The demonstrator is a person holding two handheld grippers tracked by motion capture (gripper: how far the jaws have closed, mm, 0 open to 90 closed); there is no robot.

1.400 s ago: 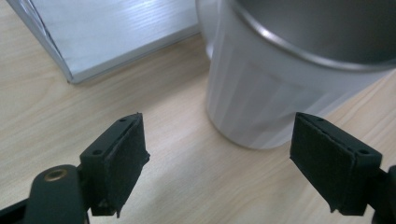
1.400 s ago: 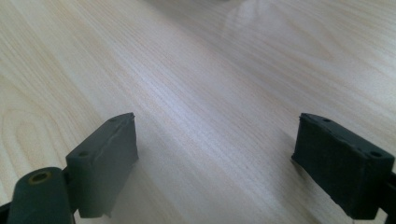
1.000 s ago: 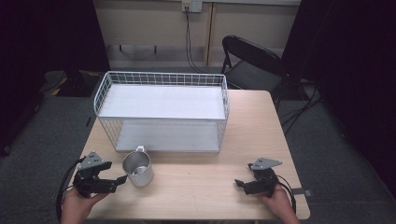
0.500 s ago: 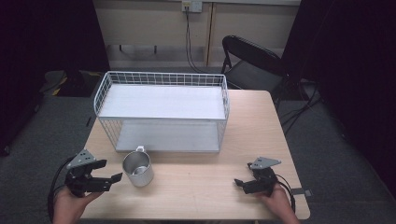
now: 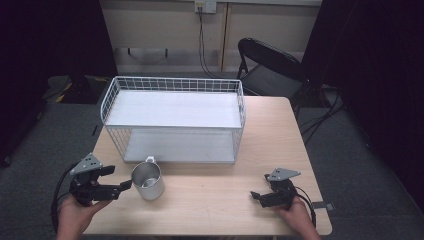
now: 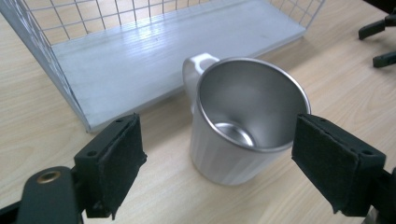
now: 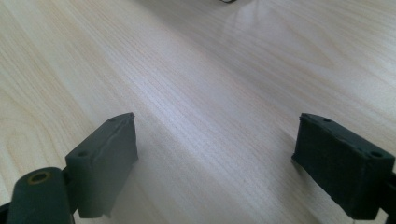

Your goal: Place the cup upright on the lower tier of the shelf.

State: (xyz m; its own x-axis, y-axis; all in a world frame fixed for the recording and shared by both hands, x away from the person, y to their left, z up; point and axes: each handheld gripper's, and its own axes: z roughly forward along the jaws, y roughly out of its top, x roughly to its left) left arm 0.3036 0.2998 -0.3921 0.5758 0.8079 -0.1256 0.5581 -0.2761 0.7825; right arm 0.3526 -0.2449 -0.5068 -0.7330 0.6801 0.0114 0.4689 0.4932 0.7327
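We are holding the left hand-held gripper (image 5: 122,186) at the near left of the tabletop (image 5: 215,200), its jaws standing wide apart and gripping nothing, pointing right at the mug (image 5: 148,180). In the left gripper view the mug (image 6: 243,121) is standing upright on the wood just beyond the open jaws, more toward the right pad (image 6: 334,163) than the left one, and we cannot tell whether that pad is touching its rim. The mug is metal, its inside bare, and its handle (image 6: 196,70) is facing the far side, toward the rack (image 5: 172,117). That white wire rack is sitting across the far middle of the tabletop, and the mug is standing just near of its lower shelf (image 6: 154,51), at the left end. We are resting the right hand-held gripper (image 5: 256,195) at the near right, well apart from the mug, its jaws likewise spread wide with nothing but bare wood (image 7: 210,116) between them. A folding chair (image 5: 272,65) is standing beyond the far right corner.
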